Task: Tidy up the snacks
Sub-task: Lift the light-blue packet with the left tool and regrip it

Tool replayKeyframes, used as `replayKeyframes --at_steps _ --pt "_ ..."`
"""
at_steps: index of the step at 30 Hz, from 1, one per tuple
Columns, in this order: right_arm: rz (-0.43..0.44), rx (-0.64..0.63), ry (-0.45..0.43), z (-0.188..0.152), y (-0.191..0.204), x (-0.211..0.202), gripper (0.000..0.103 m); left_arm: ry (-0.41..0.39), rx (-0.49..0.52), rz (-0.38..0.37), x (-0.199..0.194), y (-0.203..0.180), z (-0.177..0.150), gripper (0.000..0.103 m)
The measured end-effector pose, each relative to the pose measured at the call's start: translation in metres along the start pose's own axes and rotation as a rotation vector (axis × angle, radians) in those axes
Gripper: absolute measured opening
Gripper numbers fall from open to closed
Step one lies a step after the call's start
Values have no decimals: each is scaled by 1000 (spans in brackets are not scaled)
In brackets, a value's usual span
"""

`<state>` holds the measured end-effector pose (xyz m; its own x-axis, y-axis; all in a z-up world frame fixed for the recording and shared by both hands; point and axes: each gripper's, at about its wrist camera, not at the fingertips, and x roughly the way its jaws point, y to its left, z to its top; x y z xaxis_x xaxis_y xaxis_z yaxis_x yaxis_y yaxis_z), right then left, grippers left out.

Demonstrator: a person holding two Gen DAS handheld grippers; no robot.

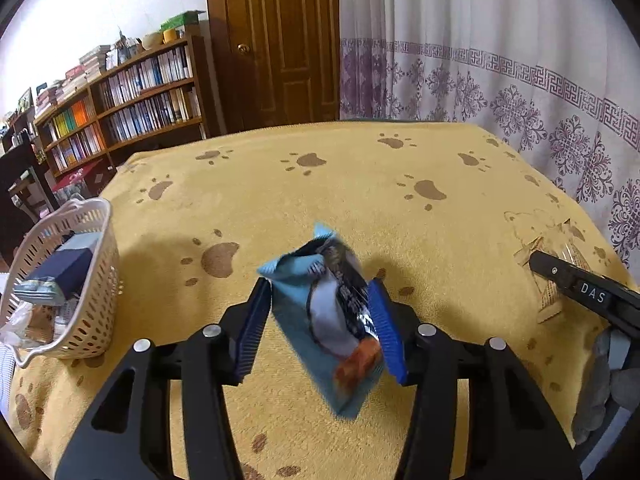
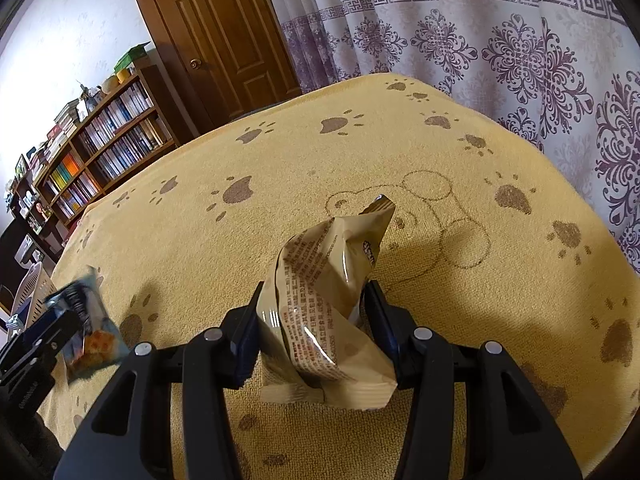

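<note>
Left wrist view: left gripper (image 1: pixel 324 320) clamped on a blue snack packet (image 1: pixel 332 320), held above the yellow paw-print cloth (image 1: pixel 360 184). White slotted basket (image 1: pixel 86 280) at the cloth's left edge — packets already inside. Right wrist view: right gripper (image 2: pixel 316 320) clamped on a crumpled tan snack bag (image 2: pixel 324 304), raised over the cloth's middle.
</note>
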<state>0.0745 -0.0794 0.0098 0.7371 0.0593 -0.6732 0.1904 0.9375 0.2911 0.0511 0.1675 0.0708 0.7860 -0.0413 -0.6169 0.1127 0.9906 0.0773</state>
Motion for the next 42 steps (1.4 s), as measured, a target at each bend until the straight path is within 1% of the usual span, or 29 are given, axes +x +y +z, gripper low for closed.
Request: replayKeyframes --at_steps 3,8,12,13,15,16,17,18,19,23,26,31,36,38,39,40,42 --pt "0 0 0 0 0 0 49 -21 9 6 -8 1 -1 52" --pt "-4 -2 -2 0 0 0 49 -26 -3 -6 -15 9 -4 52" --pt "-4 -2 -2 1 0 -1 49 17 -87 -14 -9 33 -8 55" --pt "-4 -2 -2 1 0 -1 49 30 -109 -15 -6 39 -9 61" --pt "-4 -2 -2 1 0 -1 49 60 -164 -21 0 51 -12 69" --pt "-4 -1 -2 1 0 -1 49 74 -190 -30 3 55 -13 71" --pt "-4 -1 -2 1 0 -1 49 82 -203 -39 5 57 -13 73" --pt "-4 -1 -2 1 0 -1 49 94 -219 -63 8 58 -13 80" --pt "-4 -1 -2 0 0 -1 49 98 -226 -76 9 58 -13 84" --pt "-3 0 -1 0 0 -1 49 107 -227 -103 16 48 -8 88" --pt "-3 0 -1 0 0 -1 49 129 -214 -119 27 36 -1 88" --pt "-2 0 -1 0 0 -1 49 163 -207 -81 50 22 6 88" --pt "-3 -1 -2 0 0 -1 49 220 -209 -63 71 21 -2 88" --pt "-4 -1 -2 0 0 -1 49 214 -189 -58 71 19 -5 87" --pt "-4 -2 -2 0 1 -1 49 214 -184 -62 70 18 -5 84" --pt "-5 -3 -2 0 1 -1 49 213 -177 -70 69 18 -4 75" --pt "-4 -2 -3 -1 1 -1 49 209 -155 -70 67 16 -5 64"
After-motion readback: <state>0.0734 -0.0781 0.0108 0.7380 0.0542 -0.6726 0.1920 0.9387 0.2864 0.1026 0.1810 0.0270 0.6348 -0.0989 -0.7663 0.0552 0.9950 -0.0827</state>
